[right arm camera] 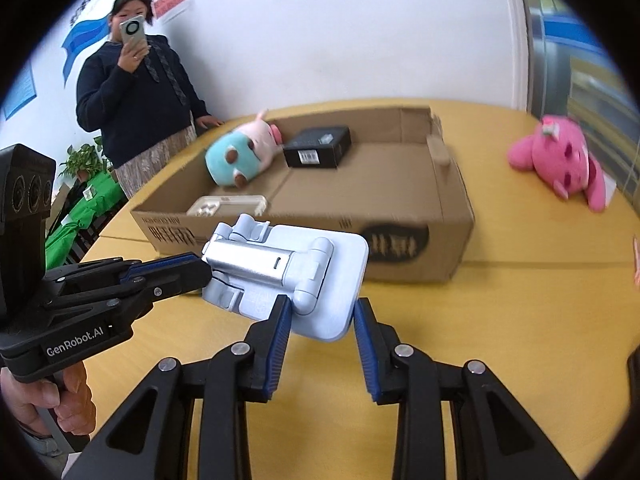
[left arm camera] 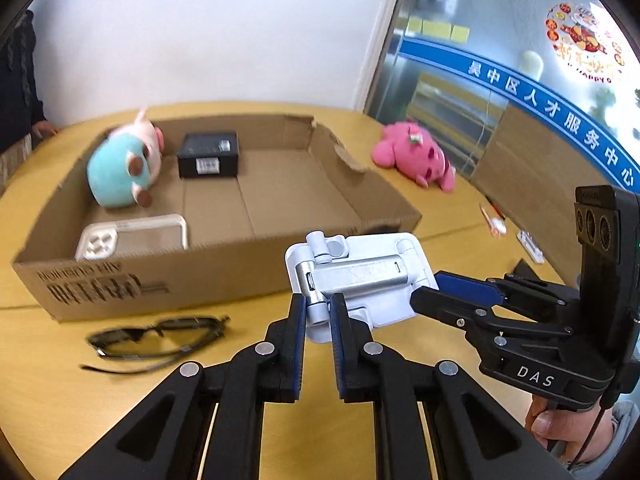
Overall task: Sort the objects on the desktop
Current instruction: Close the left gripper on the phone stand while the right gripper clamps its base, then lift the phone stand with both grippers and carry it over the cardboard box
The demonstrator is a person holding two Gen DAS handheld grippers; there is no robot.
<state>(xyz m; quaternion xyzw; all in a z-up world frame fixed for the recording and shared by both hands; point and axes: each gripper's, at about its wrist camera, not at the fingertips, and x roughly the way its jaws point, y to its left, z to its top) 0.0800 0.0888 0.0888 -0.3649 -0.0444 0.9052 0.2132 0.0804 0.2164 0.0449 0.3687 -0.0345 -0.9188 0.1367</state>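
I hold the white stand (left arm camera: 360, 280) up with both grippers so it stays flat. My left gripper (left arm camera: 318, 314) pinches its metal arm. My right gripper (right arm camera: 320, 316) squeezes its base. The box (left arm camera: 224, 264) is just behind.

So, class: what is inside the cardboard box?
Inside the cardboard box lie a plush toy, a black box and a clear phone case. The near wall hides the floor just behind it.

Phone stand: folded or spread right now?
Folded. The phone stand has its silver arm lying flat against the white base plate, hinges closed, held between the left gripper and right gripper.
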